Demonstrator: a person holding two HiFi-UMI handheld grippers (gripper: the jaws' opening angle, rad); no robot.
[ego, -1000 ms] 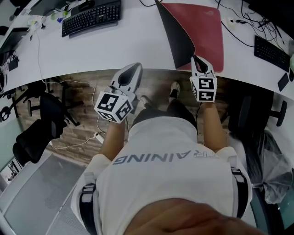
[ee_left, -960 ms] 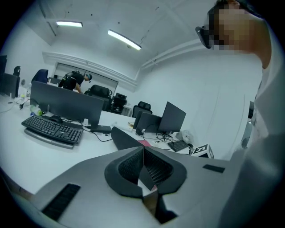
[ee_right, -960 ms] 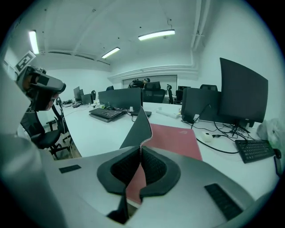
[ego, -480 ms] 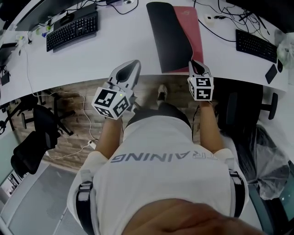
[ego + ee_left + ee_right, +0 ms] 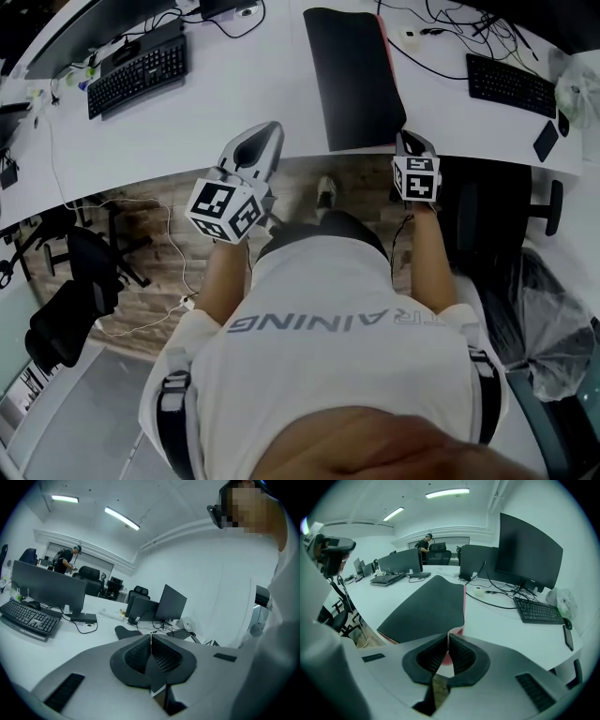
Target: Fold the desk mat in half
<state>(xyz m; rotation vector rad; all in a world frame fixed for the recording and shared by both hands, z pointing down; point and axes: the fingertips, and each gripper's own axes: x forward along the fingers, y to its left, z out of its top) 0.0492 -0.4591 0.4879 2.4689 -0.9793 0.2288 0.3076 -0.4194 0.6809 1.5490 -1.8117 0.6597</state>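
- Pinching the desk mat (image 5: 352, 75) at its lower-right corner: my right hand-held gripper (image 5: 405, 139), probably squaring the fold.
- Left hand-held gripper (image 5: 269, 129): closed, empty, parked off the tabletop (image 5: 244, 94).

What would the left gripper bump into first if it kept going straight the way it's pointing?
Probably the bare white desk, since the left gripper tilts slightly down at its edge; farther along lies the folded desk mat. Depth is unclear.
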